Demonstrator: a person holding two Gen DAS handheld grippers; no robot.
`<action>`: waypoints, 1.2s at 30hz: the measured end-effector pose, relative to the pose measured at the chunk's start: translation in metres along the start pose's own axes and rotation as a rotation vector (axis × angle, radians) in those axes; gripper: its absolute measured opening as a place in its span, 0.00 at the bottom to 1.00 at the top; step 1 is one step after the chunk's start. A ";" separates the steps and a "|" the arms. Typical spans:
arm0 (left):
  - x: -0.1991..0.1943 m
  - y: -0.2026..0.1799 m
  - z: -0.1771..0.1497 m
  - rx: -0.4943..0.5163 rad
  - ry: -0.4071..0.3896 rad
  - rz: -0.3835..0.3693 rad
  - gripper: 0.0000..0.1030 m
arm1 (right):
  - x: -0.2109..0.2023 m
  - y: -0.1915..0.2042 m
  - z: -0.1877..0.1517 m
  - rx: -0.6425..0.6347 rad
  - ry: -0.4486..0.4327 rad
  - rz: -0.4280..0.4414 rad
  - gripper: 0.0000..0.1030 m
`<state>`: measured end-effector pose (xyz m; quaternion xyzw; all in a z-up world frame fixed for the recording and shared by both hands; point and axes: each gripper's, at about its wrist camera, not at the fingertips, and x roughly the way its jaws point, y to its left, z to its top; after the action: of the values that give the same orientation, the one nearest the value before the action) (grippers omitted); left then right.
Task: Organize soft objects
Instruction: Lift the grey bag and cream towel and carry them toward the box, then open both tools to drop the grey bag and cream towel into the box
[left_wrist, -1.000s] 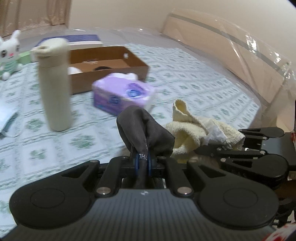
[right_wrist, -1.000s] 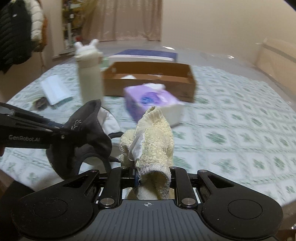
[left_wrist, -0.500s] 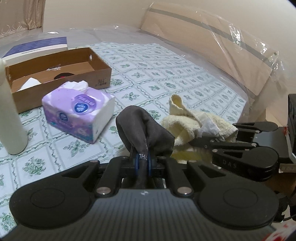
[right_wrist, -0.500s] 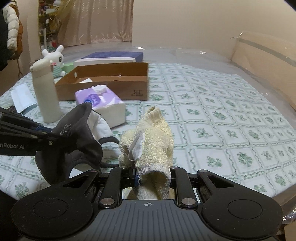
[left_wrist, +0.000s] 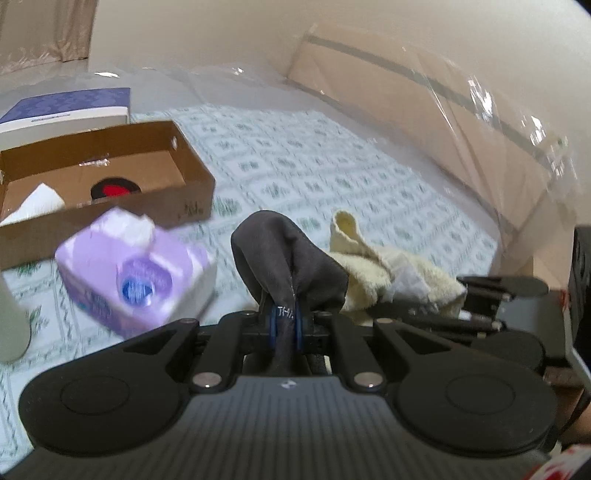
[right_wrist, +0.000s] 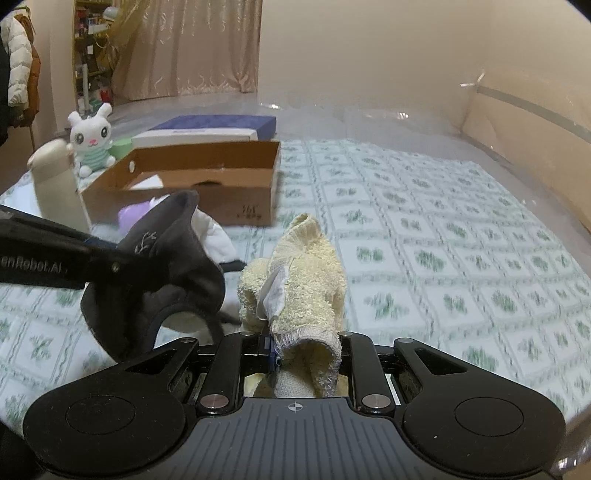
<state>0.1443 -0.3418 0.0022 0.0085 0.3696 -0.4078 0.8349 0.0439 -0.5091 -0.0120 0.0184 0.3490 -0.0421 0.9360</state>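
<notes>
My left gripper is shut on a dark grey cloth mask and holds it above the bed; the mask also shows in the right wrist view. My right gripper is shut on a pale yellow towel, also seen in the left wrist view, just right of the mask. An open brown cardboard box lies ahead on the green-patterned bedspread; it also shows in the left wrist view.
A purple tissue pack lies in front of the box. A cream bottle stands left of it. A white bunny plush and a blue-and-white flat box sit behind. A plastic-wrapped headboard stands on the right.
Both grippers, still holding the mask and the towel, have moved forward and up toward the cardboard box. The box and tissue pack appear nearer and the view is blurred.
</notes>
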 end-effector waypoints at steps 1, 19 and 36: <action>0.004 0.002 0.006 -0.015 -0.009 0.004 0.08 | 0.005 -0.003 0.006 -0.002 -0.004 0.003 0.18; 0.035 0.072 0.137 -0.215 -0.215 0.236 0.08 | 0.114 -0.009 0.155 -0.126 -0.103 0.120 0.18; 0.055 0.137 0.148 -0.300 -0.211 0.479 0.08 | 0.198 0.026 0.204 -0.086 -0.086 0.266 0.18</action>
<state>0.3504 -0.3336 0.0357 -0.0707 0.3243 -0.1387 0.9331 0.3283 -0.5093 0.0126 0.0226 0.3047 0.0965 0.9473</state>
